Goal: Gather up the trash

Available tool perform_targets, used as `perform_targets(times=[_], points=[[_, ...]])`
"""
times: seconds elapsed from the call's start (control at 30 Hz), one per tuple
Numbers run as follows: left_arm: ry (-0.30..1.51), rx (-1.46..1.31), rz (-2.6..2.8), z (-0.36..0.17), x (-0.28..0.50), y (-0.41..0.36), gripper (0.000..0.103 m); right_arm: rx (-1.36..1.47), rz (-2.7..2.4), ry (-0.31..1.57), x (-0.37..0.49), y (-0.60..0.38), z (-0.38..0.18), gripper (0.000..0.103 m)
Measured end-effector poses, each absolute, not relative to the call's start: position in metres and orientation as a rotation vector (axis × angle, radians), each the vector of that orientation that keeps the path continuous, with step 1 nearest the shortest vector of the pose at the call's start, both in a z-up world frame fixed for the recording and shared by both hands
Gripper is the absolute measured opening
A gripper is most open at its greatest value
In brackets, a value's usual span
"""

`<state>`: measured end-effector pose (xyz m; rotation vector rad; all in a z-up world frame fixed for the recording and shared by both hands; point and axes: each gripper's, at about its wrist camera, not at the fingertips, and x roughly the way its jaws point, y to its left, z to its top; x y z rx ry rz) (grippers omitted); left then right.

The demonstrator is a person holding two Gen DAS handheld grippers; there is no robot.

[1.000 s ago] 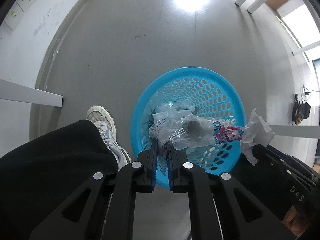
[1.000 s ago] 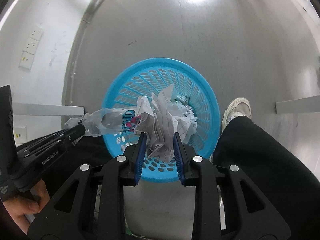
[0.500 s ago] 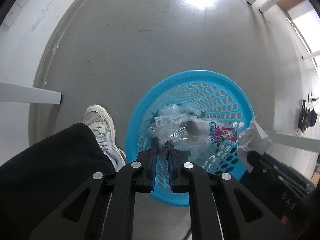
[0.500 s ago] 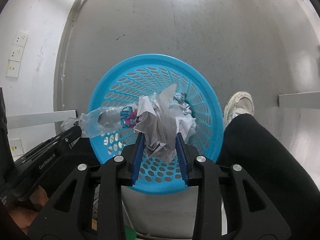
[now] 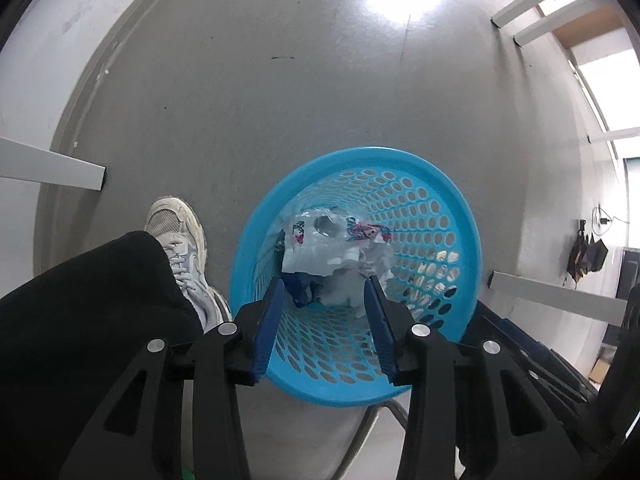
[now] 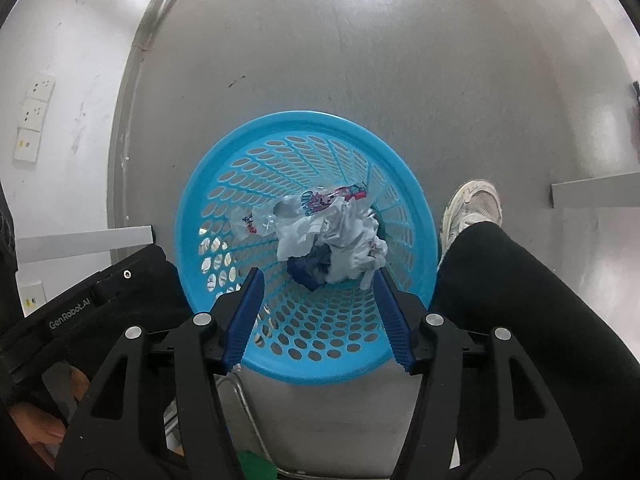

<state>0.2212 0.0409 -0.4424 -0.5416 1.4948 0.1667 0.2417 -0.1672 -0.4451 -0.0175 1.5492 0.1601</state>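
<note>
A blue perforated plastic basket (image 5: 452, 200) stands on the grey floor; it also shows in the right wrist view (image 6: 304, 118). At its bottom lie a clear plastic wrapper with red and blue print (image 5: 340, 232), crumpled white paper (image 5: 344, 280) and a dark blue scrap (image 5: 300, 284). The right wrist view shows the same wrapper (image 6: 320, 200), paper (image 6: 352, 240) and dark scrap (image 6: 312, 268). My left gripper (image 5: 325, 286) is open and empty above the basket's near rim. My right gripper (image 6: 318, 276) is open and empty above it too.
The person's black trouser leg and white sneaker (image 5: 176, 232) stand left of the basket; the sneaker shows to the right of it in the right wrist view (image 6: 476, 208). White table legs (image 5: 52, 164) and a wall with sockets (image 6: 36, 116) border the floor.
Both grippers have opened. The plastic wrapper left my left gripper and the crumpled paper left my right gripper; both now lie inside the basket.
</note>
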Motion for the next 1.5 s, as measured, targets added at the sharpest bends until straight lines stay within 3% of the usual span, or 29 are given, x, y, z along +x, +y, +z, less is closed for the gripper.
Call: perform_targets(times=[0.3, 0.7, 1.07, 1.3, 1.5], points=[[1.426, -0.455, 0.082, -0.397, 0.198, 0.032, 0.042, -0.108, 0.206, 1.417, 0.217, -0.166, -0.389, 0.059], [1.266, -0.384, -0.019, -0.324, 0.136, 0.023, 0.051, -0.094, 0.328, 1.266, 0.164, -0.173, -0.321, 0.064], [1.125, -0.302, -0.121, -0.267, 0.088, 0.004, 0.068, -0.059, 0.418, 1.176, 0.102, -0.186, -0.262, 0.072], [1.047, -0.265, -0.123, -0.235, 0.061, 0.002, 0.08, -0.119, 0.423, 1.039, 0.065, -0.19, -0.219, 0.085], [0.985, -0.195, -0.112, -0.223, 0.047, -0.002, 0.091, -0.153, 0.428, 1.018, 0.061, -0.187, -0.216, 0.087]])
